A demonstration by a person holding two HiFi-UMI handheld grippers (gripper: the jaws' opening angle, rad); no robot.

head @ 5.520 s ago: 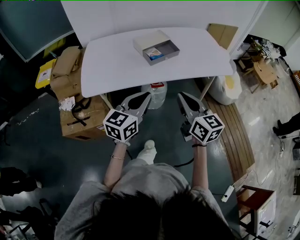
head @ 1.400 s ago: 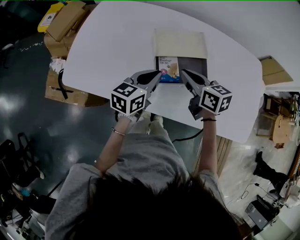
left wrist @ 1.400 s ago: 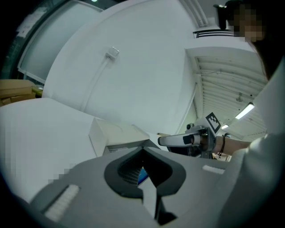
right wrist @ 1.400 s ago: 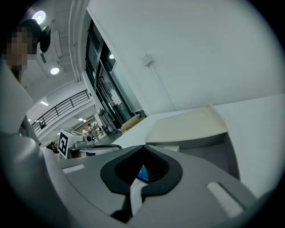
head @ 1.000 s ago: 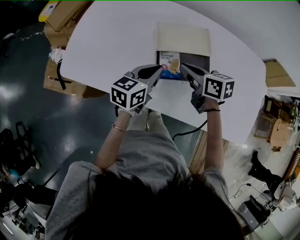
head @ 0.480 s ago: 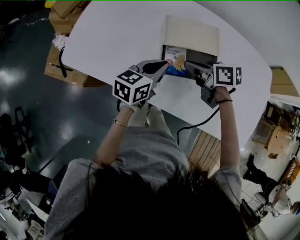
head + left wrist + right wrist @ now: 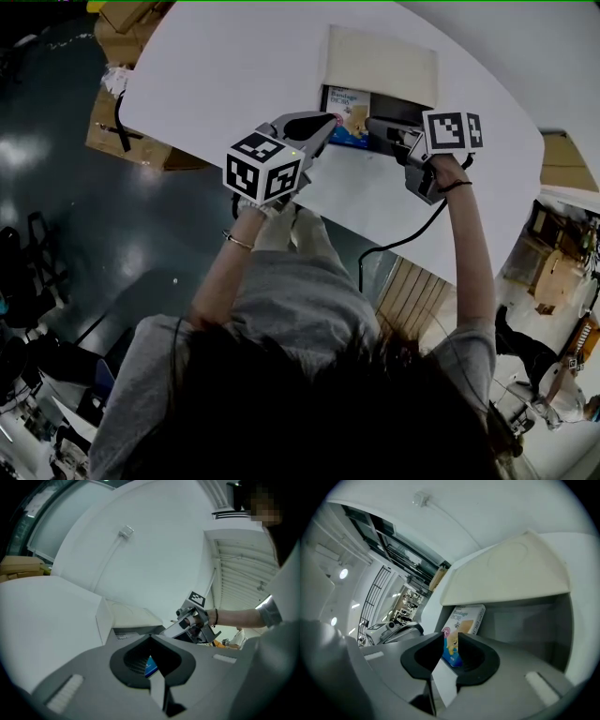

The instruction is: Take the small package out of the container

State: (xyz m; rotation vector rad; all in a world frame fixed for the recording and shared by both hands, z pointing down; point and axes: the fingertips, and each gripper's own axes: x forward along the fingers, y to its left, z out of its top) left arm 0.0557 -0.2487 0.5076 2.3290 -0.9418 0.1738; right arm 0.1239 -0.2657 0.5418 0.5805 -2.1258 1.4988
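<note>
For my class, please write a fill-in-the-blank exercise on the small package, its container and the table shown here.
1. The small blue-and-white cardboard package lies ____ the dark grey rectangular container.
2. The container's flat beige lid is flipped ____, away from the person.
3. The container stands on a smooth ____ table.

Missing words: inside; open; white.
</note>
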